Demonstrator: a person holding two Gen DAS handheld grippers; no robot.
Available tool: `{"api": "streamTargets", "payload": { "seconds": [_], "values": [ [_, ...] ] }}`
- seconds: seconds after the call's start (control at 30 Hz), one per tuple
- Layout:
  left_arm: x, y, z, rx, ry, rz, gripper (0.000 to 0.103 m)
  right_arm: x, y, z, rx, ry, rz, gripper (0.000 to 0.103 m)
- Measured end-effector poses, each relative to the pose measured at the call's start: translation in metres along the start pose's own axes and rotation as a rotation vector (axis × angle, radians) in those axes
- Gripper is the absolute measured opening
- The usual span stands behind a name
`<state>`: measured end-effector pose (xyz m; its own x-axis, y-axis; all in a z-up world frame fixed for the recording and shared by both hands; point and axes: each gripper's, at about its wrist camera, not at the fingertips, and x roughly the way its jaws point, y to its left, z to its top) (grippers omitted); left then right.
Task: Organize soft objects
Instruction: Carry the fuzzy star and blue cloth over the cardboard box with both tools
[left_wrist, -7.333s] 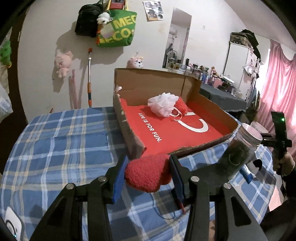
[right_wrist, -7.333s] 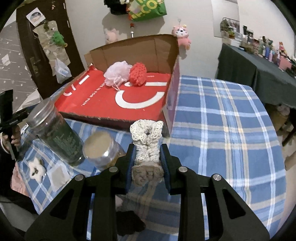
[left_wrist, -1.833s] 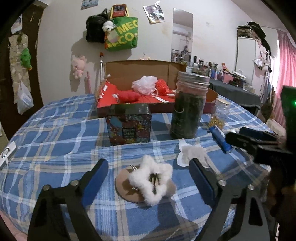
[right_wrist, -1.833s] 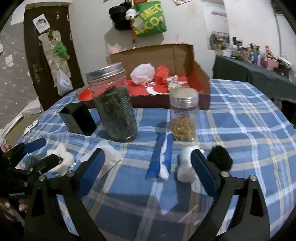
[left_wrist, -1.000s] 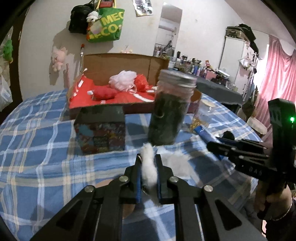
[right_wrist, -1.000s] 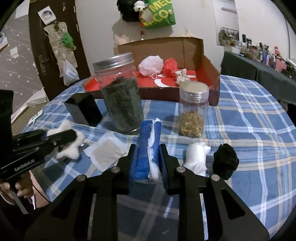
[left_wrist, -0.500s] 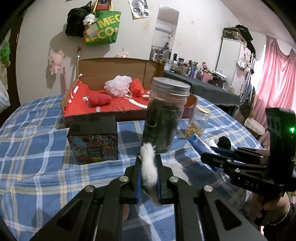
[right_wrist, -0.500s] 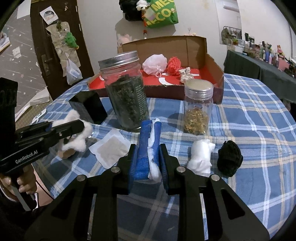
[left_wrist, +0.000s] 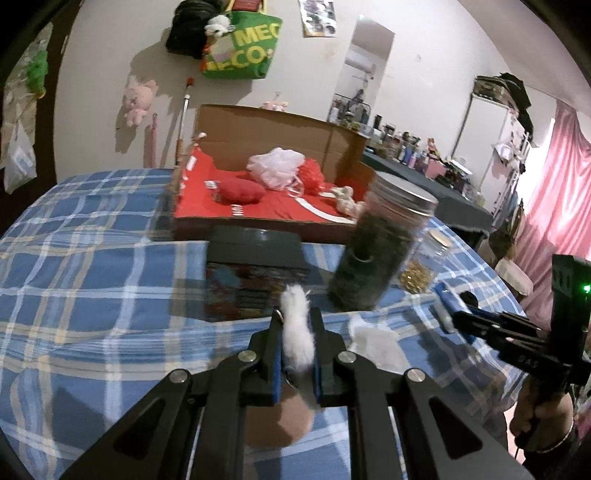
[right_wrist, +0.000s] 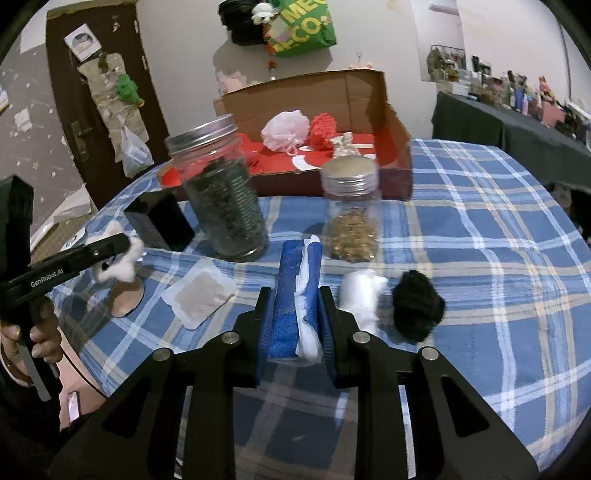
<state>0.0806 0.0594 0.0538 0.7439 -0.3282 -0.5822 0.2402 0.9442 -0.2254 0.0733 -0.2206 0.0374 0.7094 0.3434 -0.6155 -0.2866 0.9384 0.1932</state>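
The left gripper (right_wrist: 110, 254), marked "GenRobot.AI", pinches white fluff (left_wrist: 296, 334); the right gripper (right_wrist: 295, 306) clamps a blue, perhaps towelling, roll (right_wrist: 291, 295).

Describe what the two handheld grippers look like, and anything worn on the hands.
Both are matte black. The left gripper and right gripper have angular linkage arms with silver pivot bolts and blue pads on the fingers. White lettering marks the left one's side; a green light glows on the right one's body. The right hand wears a thin bracelet.

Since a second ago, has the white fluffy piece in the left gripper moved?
Yes. The white fluffy piece, clamped in the left gripper, has lifted off the tablecloth toward the cardboard box.
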Motion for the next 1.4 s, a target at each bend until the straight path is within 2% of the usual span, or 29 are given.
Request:
{"api": "streamTargets", "payload": {
  "seconds": [0.5, 0.77, 1.4],
  "values": [
    [-0.003, 0.057, 0.013, -0.084, 0.014, 0.107, 0.012, -0.012, -0.039, 0.010, 0.069, -0.010, -0.052, 0.023],
    [0.010, 0.077, 0.032, -0.059, 0.017, 0.126, 0.012, -0.004, -0.061, 0.025, 0.088, 0.011, -0.057, 0.023],
    [0.047, 0.090, 0.079, 0.075, 0.042, -0.063, 0.012, 0.030, -0.091, 0.077, -0.025, 0.054, 0.064, 0.023]
  ]
}}
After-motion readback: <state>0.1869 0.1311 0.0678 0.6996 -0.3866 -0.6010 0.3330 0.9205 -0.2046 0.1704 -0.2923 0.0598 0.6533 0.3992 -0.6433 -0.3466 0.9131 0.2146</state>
